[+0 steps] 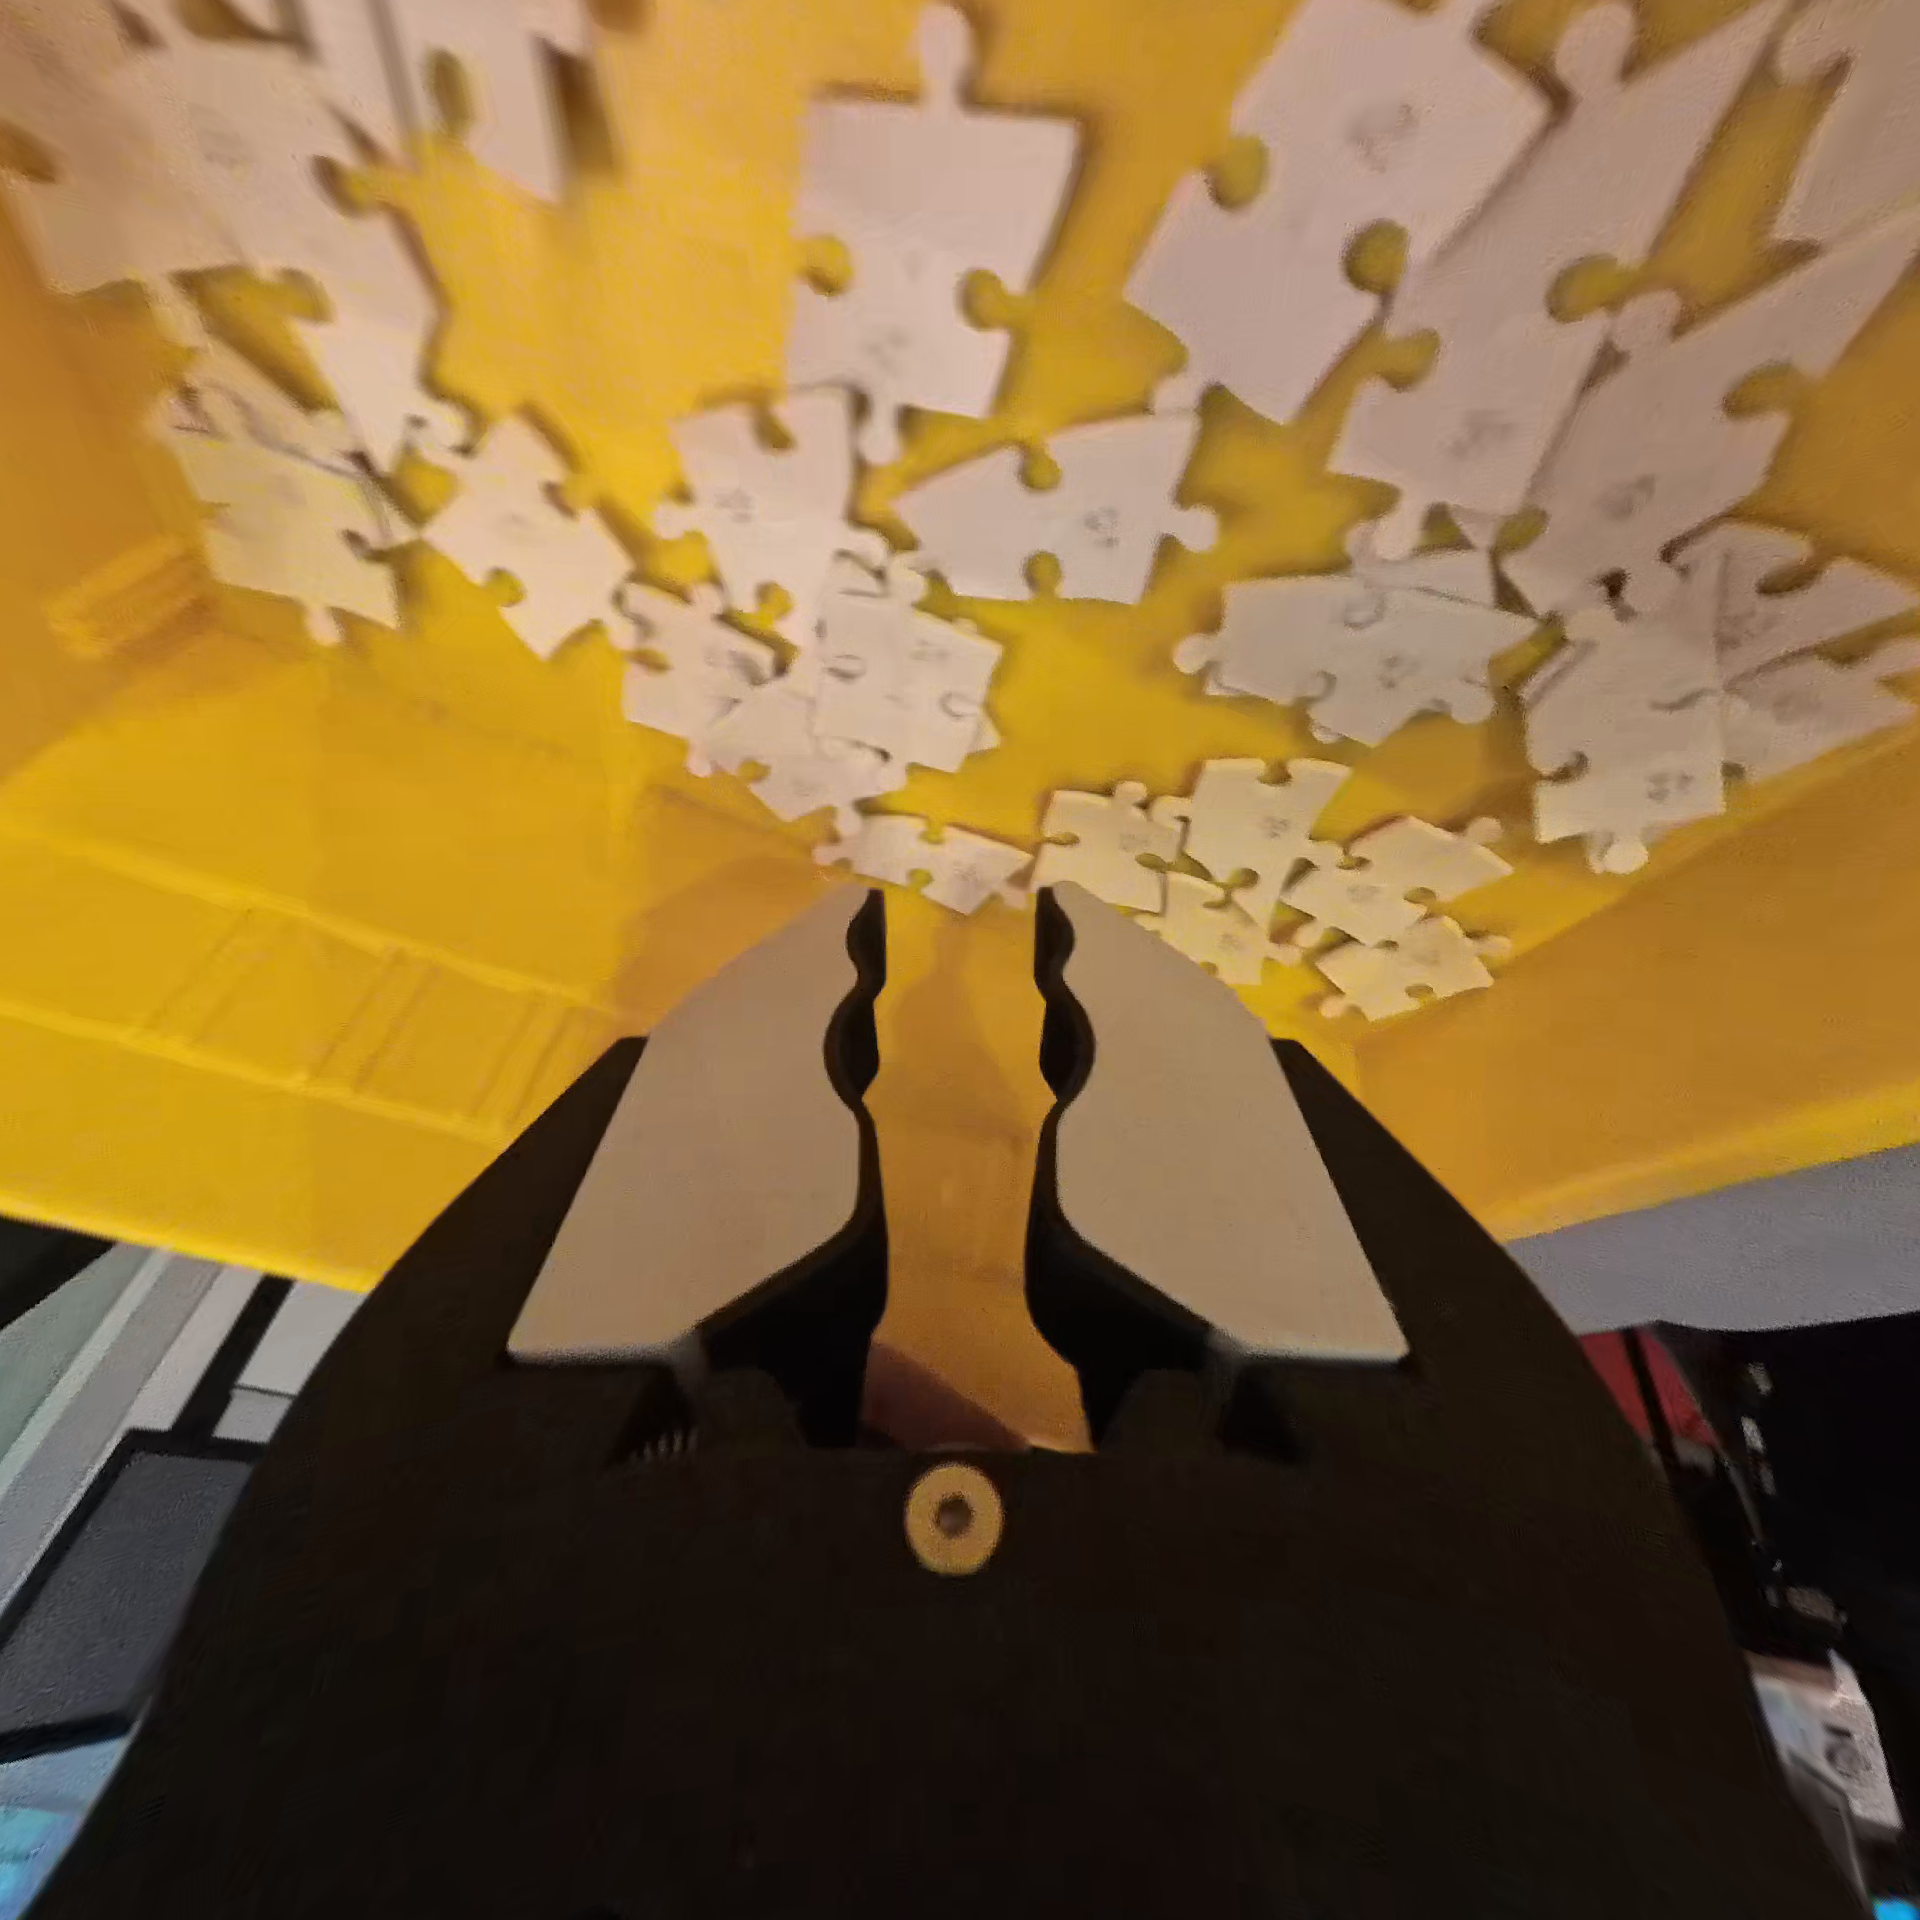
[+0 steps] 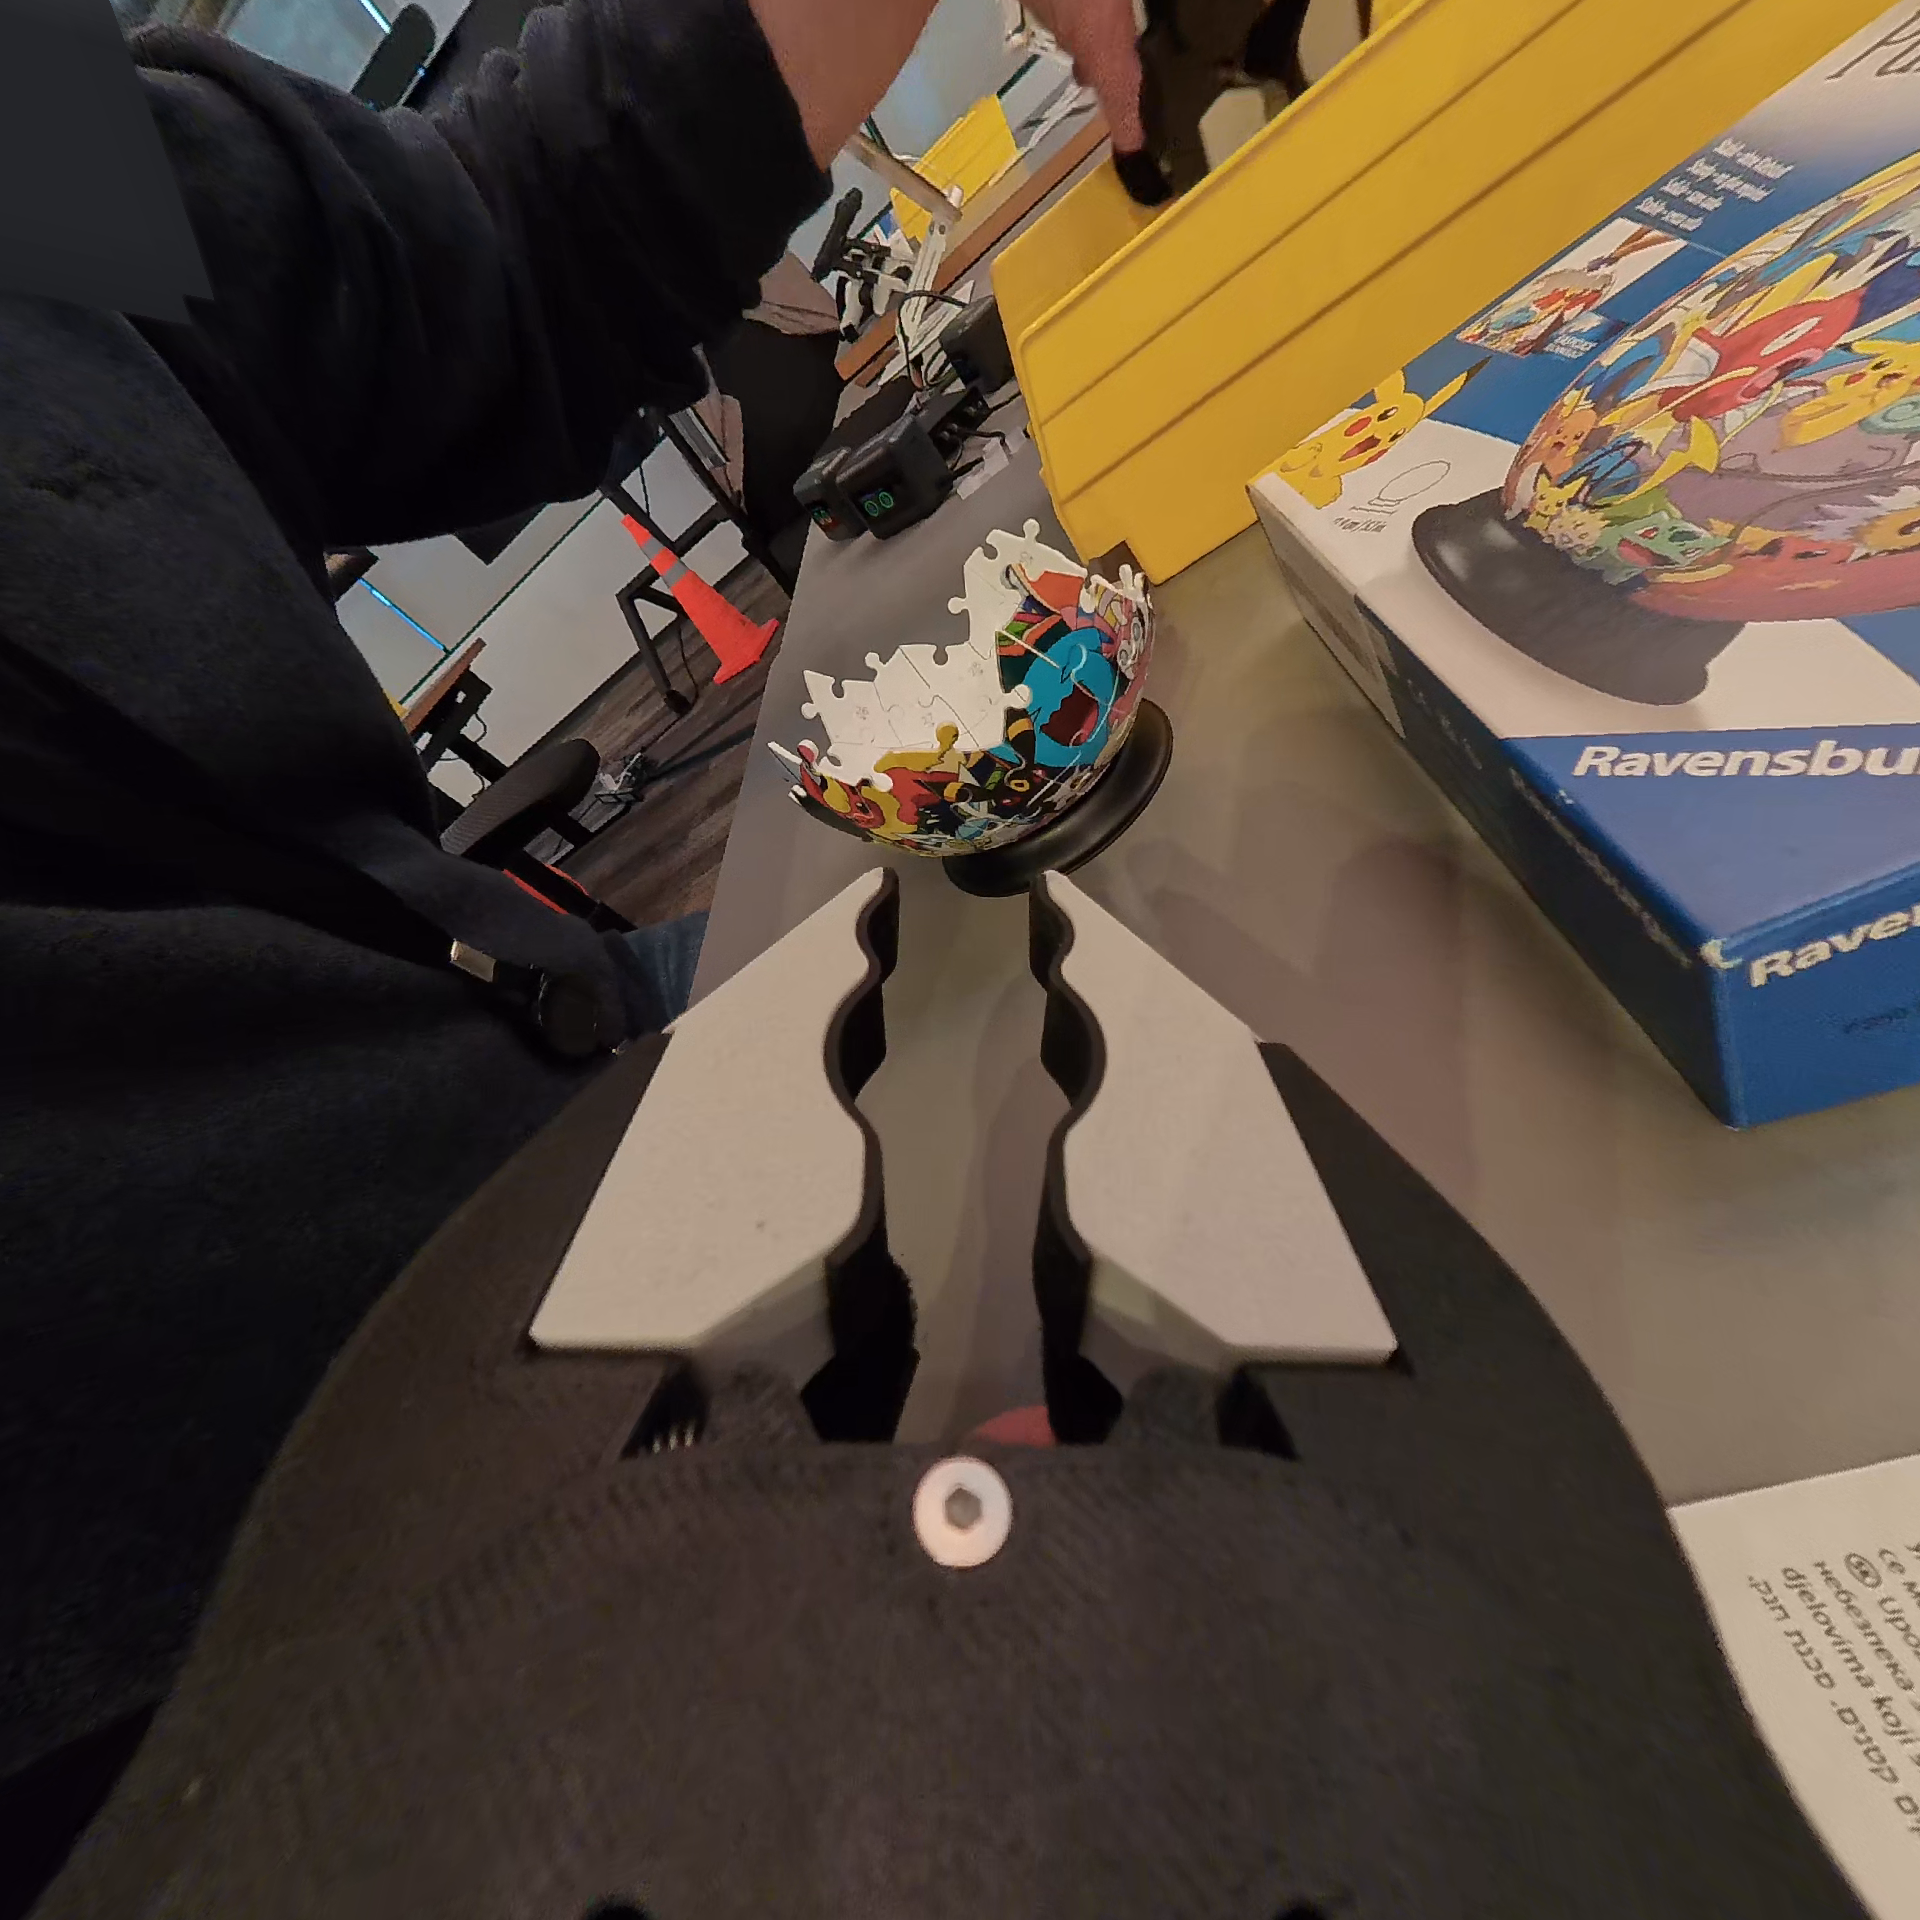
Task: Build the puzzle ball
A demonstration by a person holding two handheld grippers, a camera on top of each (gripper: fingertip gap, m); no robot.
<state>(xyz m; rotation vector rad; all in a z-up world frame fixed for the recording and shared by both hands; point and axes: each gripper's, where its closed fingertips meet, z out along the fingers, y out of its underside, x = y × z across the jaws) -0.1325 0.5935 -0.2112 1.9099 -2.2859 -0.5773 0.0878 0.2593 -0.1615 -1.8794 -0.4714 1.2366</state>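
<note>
1. The left gripper points into a yellow bin; its jaws stand narrowly apart with nothing between them, and the loose puzzle pieces lie scattered just beyond the tips, the nearest almost at the tip line.
2. The right gripper hovers over the surface, jaws likewise narrowly parted and empty. The half-built puzzle ball sits just past the tips, apart from them, tilted on a black ring stand.
3. The pieces show blank white backs with faint marks, and have rounded tabs and notches. Several overlap.
4. The ball is an open bowl-shaped shell: colourful cartoon print outside, white inside, with a jagged rim of tabs.
5. Both grippers have pale grey fingers with wavy black inner pads, on a black textured body.
6. On the grey surface, a blue and white puzzle box lies to the right, a printed sheet nearer, and the yellow bin behind the ball.
7. A person's dark fleece sleeve fills the left; beyond it are an orange cone and a chair on a wood-look floor.
</note>
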